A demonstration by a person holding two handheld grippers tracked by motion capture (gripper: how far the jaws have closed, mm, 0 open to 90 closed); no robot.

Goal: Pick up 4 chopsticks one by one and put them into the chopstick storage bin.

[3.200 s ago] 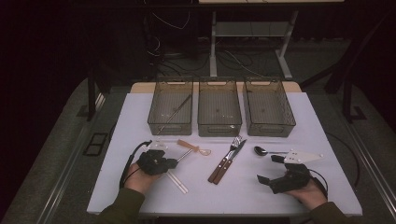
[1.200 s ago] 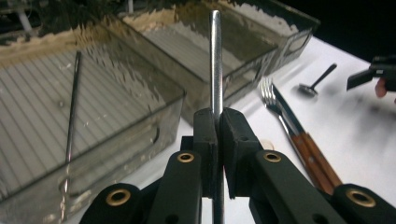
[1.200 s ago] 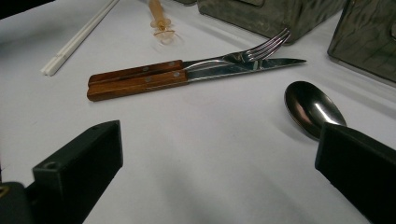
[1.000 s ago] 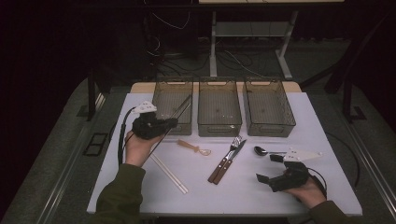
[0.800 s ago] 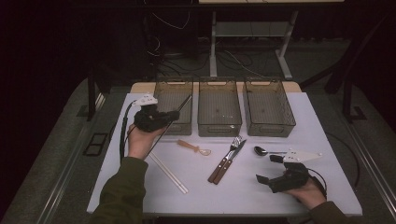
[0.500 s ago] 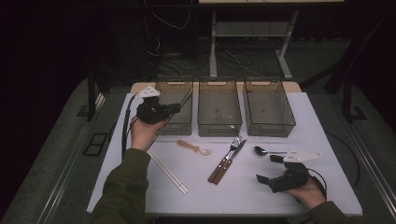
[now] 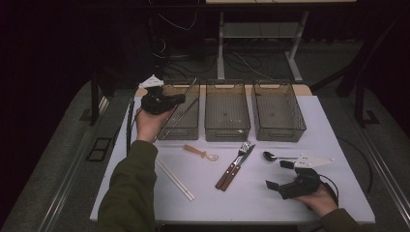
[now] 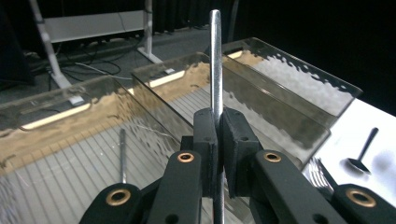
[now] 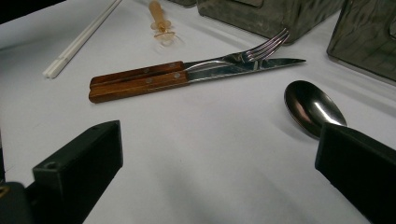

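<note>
My left gripper [image 7: 178, 98] [image 8: 217, 128] is raised over the near left part of the left bin [image 7: 186, 128] and is shut on a thin metal chopstick [image 8: 215, 60], which slants up past the jaws [image 7: 189, 90]. A second metal chopstick [image 8: 122, 154] lies inside that bin. Low on the table at the front right, my right gripper [image 7: 278, 175] [image 9: 224, 154] rests open, nothing between its jaws. A steel spoon [image 9: 312, 106] [image 7: 270, 156] lies just ahead of it.
Three clear bins stand in a row at the back: left, middle [image 7: 227, 130] and right [image 7: 280, 133]. A wood-handled fork and knife [image 7: 234, 166] [image 9: 140, 80], a small amber spoon [image 7: 200, 153] and white chopsticks [image 7: 174, 178] lie on the white table [image 7: 251, 203].
My left hand has risen from the table's front and carried the metal chopstick back and to the right, over the left bin. The right gripper has stayed in place.
</note>
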